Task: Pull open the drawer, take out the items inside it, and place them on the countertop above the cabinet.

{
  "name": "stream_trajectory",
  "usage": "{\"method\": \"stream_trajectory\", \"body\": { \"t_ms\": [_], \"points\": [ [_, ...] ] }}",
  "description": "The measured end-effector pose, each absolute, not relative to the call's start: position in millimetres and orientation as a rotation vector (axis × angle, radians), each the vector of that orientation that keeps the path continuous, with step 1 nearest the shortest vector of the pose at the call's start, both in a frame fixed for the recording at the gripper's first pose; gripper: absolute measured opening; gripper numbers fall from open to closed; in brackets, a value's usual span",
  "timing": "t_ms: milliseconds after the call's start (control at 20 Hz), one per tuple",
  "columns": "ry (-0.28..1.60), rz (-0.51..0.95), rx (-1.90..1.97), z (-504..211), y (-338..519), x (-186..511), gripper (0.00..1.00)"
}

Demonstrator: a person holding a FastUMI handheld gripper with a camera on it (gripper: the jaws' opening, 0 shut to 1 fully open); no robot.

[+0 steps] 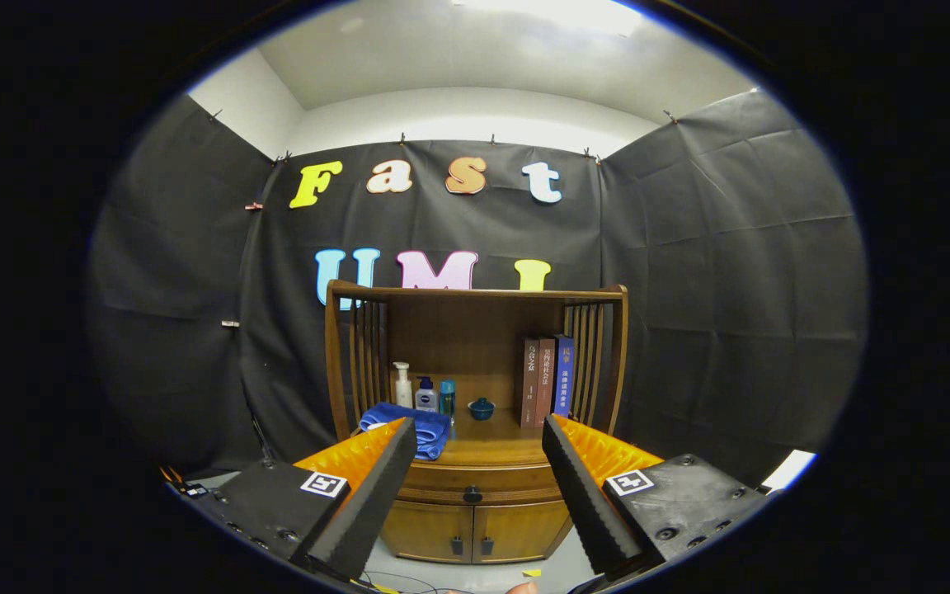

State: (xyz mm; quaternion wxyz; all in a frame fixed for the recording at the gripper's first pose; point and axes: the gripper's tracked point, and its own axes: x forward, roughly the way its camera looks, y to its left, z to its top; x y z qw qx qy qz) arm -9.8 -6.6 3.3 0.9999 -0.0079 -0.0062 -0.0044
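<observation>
Hand-held gripper (pixel 475 487) level, fingers spread wide and empty, aimed at cabinet (pixel 475 503), drawer (pixel 472 485) closed between fingers, towel (pixel 409 425), bottles (pixel 424 389), bowl (pixel 481 407), books (pixel 547 379) on surface (pixel 491 450).

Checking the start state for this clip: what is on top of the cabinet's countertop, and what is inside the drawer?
On the countertop: blue towel, three bottles, small blue bowl, upright books. The drawer is shut, contents hidden. The gripper is open, fingers well short of the cabinet.
</observation>
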Motion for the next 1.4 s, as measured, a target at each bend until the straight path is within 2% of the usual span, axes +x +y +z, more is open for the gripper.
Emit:
{"method": "stream_trajectory", "body": {
  "t_ms": [350, 600, 1150, 1400],
  "points": [
    [-0.018, 0.011, -0.013, 2, -5, 13, 0.98],
    [-0.001, 0.016, -0.004, -22, -9, 63, 0.99],
    [0.071, 0.059, -0.017, -147, -3, 193, 0.99],
    [0.09, 0.031, -0.014, -217, 5, 215, 0.99]
  ]
}}
